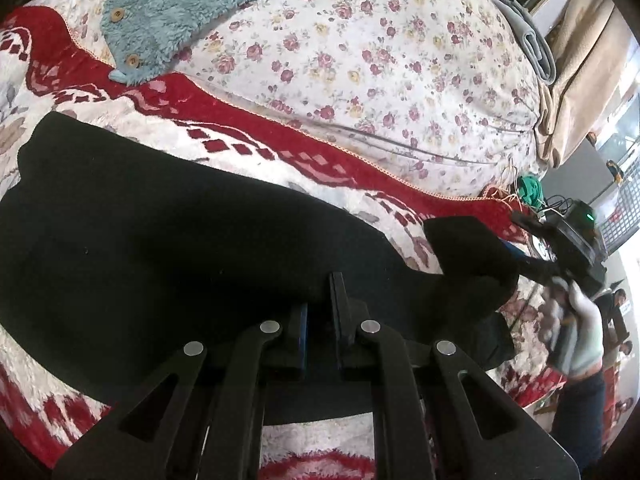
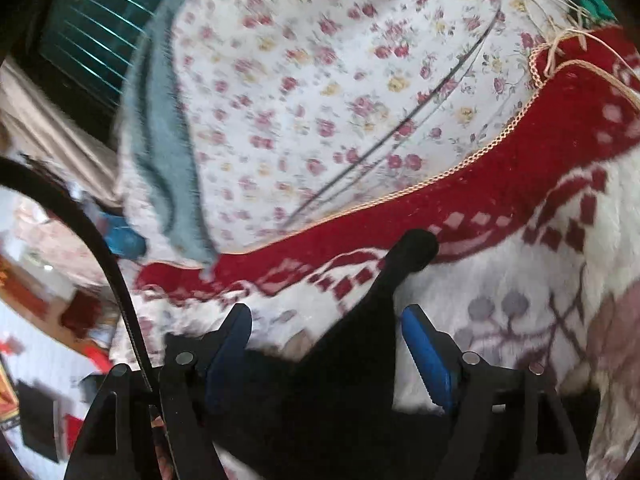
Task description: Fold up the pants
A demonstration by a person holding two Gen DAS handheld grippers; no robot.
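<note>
The pants (image 1: 160, 240) are spread on the blanket (image 1: 60, 52), from nine o'clock toward three. Their near edge is pinched in the narrow jaws of the left gripper (image 1: 320, 312), likely anchoring the fold. Cloth lies between the wide jaws of the right gripper (image 2: 328, 340).

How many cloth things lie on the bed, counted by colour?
Black: 1, the pants
Blue-green: 1, the fleece jacket
Red and white: 1, the blanket
Flowered: 1, the quilt
Total: 4
</note>
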